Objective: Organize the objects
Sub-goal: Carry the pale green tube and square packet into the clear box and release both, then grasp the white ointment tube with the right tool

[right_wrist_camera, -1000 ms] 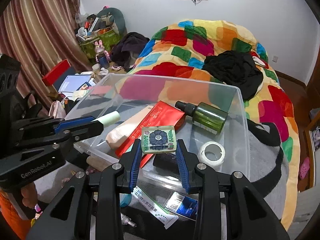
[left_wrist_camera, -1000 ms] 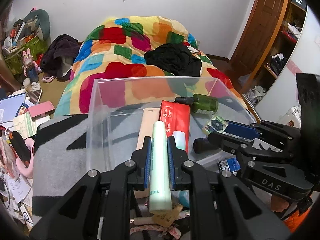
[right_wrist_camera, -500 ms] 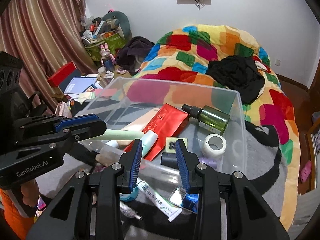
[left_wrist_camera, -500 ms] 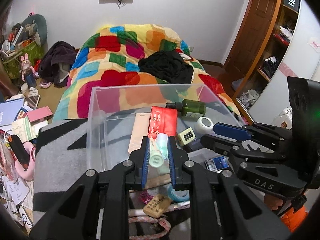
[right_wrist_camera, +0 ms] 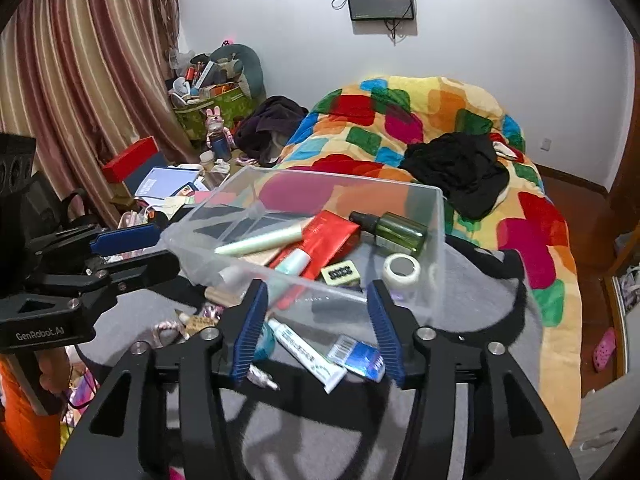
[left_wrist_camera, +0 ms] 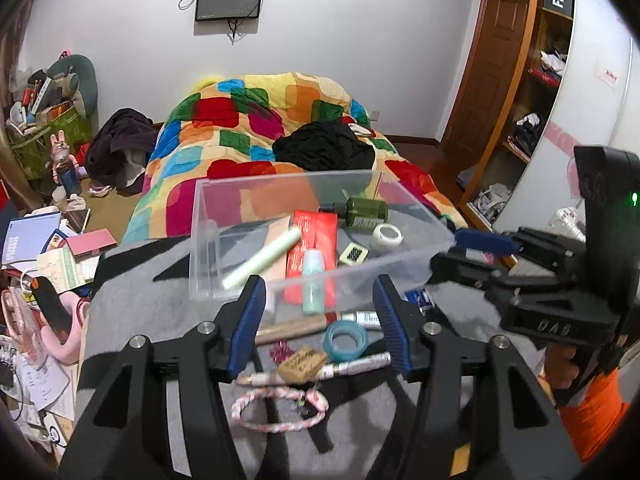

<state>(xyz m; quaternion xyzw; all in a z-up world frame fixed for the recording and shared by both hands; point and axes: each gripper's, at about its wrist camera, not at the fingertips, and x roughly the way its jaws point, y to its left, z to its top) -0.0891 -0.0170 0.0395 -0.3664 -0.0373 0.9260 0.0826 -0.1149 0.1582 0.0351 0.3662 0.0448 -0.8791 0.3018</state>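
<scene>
Both the left gripper [left_wrist_camera: 318, 328] and right gripper [right_wrist_camera: 316, 330] are hovering wide and empty before the clear bin [right_wrist_camera: 438, 240], leftover tubes [right_wrist_camera: 306, 350] lying just beside it, risking nudging the bin.

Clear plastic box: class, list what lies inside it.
Inside the clear plastic box: green bottle, red packet, pale green tube, tape roll, small patterned block. The beige item under the tube is mostly covered.

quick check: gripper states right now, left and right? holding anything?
Left gripper: open, holding nothing, over the clutter in front of the clear bin.
Right gripper: open, holding nothing, at the bin's near wall.
</scene>
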